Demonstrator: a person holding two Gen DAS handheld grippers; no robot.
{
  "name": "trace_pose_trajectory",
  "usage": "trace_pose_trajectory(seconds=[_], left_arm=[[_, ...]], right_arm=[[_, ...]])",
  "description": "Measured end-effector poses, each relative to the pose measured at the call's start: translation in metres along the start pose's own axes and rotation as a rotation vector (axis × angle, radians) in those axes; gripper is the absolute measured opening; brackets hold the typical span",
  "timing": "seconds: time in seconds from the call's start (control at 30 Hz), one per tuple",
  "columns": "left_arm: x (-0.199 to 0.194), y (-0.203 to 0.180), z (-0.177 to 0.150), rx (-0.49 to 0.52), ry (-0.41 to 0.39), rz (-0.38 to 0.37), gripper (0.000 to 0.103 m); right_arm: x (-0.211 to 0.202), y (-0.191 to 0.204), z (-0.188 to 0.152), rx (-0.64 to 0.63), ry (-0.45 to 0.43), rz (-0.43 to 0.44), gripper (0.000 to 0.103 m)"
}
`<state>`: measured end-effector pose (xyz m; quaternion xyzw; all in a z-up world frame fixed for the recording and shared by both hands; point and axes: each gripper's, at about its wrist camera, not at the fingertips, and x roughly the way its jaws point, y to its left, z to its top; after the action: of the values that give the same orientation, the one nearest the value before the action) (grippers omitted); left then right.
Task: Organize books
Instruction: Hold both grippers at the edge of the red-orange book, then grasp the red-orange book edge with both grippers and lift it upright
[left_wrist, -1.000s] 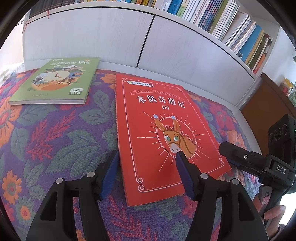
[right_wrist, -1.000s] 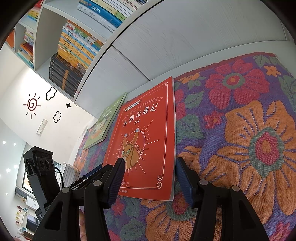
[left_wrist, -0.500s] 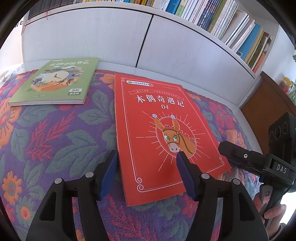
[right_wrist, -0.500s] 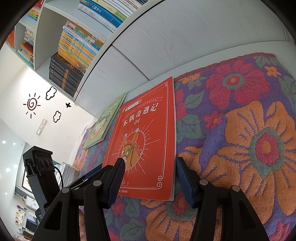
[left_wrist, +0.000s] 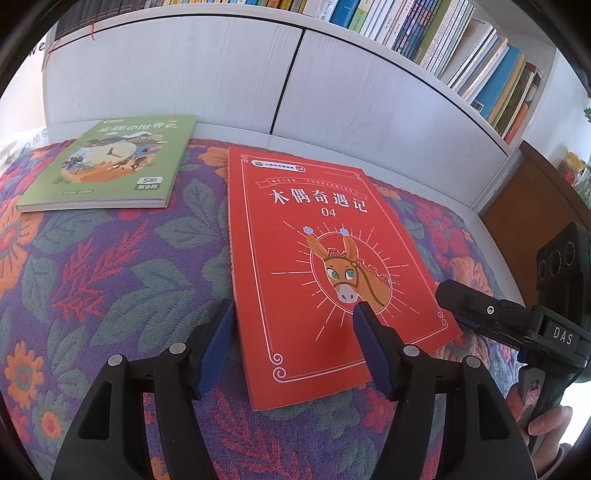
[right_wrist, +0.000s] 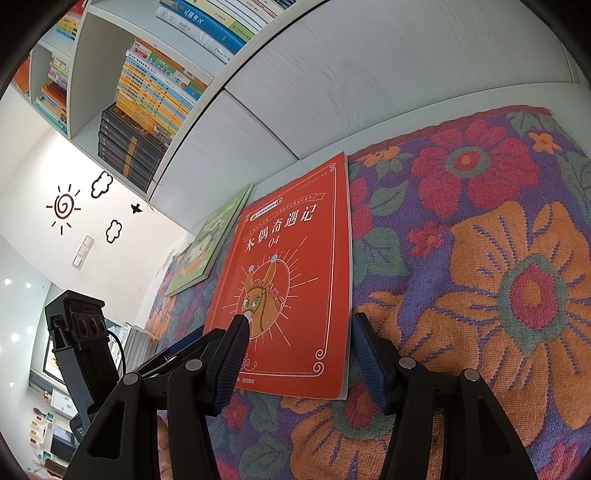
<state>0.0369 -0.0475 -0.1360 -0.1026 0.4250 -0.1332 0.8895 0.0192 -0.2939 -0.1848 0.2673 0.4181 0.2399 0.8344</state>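
Observation:
A red book (left_wrist: 314, 251) with a donkey on its cover lies flat on the flowered cloth (left_wrist: 110, 280). A green book (left_wrist: 110, 166) lies further back to its left. My left gripper (left_wrist: 294, 310) is open, its jaws apart over the red book's near left corner. The right gripper (left_wrist: 452, 306) reaches in at the book's near right corner, held by a hand (left_wrist: 546, 417). In the right wrist view the red book (right_wrist: 295, 280) sits between the open jaws of my right gripper (right_wrist: 300, 319), over its near right edge. The green book (right_wrist: 207, 243) and left gripper (right_wrist: 184, 341) show at left.
White cabinet doors (left_wrist: 221, 74) stand right behind the books, under a shelf packed with upright books (left_wrist: 461, 44). A brown wooden cabinet (left_wrist: 524, 206) stands at the right. More shelves with stacked books (right_wrist: 147, 103) rise at the upper left of the right wrist view.

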Motion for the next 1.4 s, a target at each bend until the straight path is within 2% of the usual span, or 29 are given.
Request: trace_pose_trajectory(seconds=[0.67,1.13,1.23,1.33,1.4], left_arm=[[0.0,-0.001,-0.001,0.0,-0.002,0.004,0.064],[0.003,-0.006,0.001,0.041,0.023,0.036,0.064],[0.004,-0.013,0.004,0.091,0.072,0.068,0.063],[0.002,-0.025,0.002,0.197,0.121,0.109,0.065],[-0.003,-0.024,-0.001,0.23,0.158,0.095,0.065]], right_arm=[[0.0,0.001,0.001,-0.008,0.003,-0.001,0.058],[0.006,0.006,0.007,-0.028,0.023,-0.025,0.059],[0.01,0.01,0.014,0.024,0.062,-0.074,0.059],[0.019,0.035,0.017,-0.079,0.158,-0.228,0.059],[0.022,0.046,0.014,-0.121,0.197,-0.288,0.06]])
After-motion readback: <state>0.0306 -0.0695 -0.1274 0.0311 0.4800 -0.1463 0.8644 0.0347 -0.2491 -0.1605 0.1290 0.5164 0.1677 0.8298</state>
